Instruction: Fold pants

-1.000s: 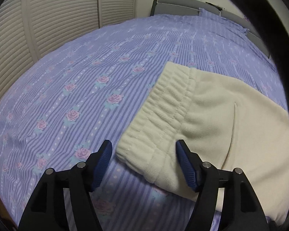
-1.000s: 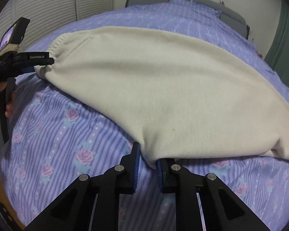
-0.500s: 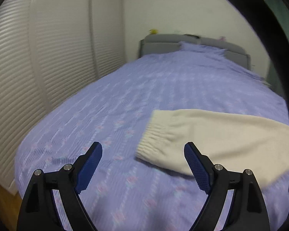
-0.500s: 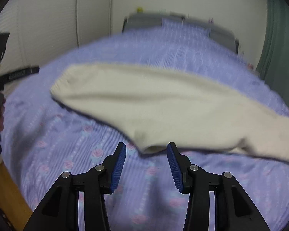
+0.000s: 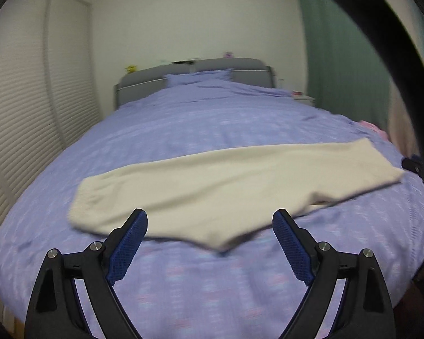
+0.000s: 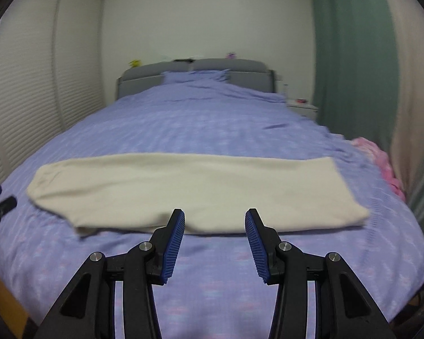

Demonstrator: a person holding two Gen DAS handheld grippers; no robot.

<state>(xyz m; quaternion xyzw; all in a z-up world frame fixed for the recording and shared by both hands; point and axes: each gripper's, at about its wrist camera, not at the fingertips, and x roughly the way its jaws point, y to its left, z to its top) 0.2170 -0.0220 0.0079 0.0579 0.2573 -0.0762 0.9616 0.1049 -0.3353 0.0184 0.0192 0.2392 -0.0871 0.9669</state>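
Cream pants (image 5: 226,186) lie flat across the near end of the bed, folded lengthwise into one long strip, waistband at the left and leg cuffs at the right; they also show in the right wrist view (image 6: 189,189). My left gripper (image 5: 210,226) is open and empty, held back from the pants' near edge. My right gripper (image 6: 214,224) is open and empty, also just short of the near edge. The left gripper's tip shows at the left edge of the right wrist view (image 6: 0,206).
The bed (image 6: 212,124) has a purple floral cover, with a grey headboard (image 6: 195,70) at the far end. A slatted wardrobe (image 6: 28,107) stands left, a green curtain (image 6: 350,65) right. A pink cloth (image 6: 381,158) lies at the bed's right edge.
Both grippers have let go of the pants, opened wide and pulled back and up. The pants now lie flat on the bed, seen from farther away.
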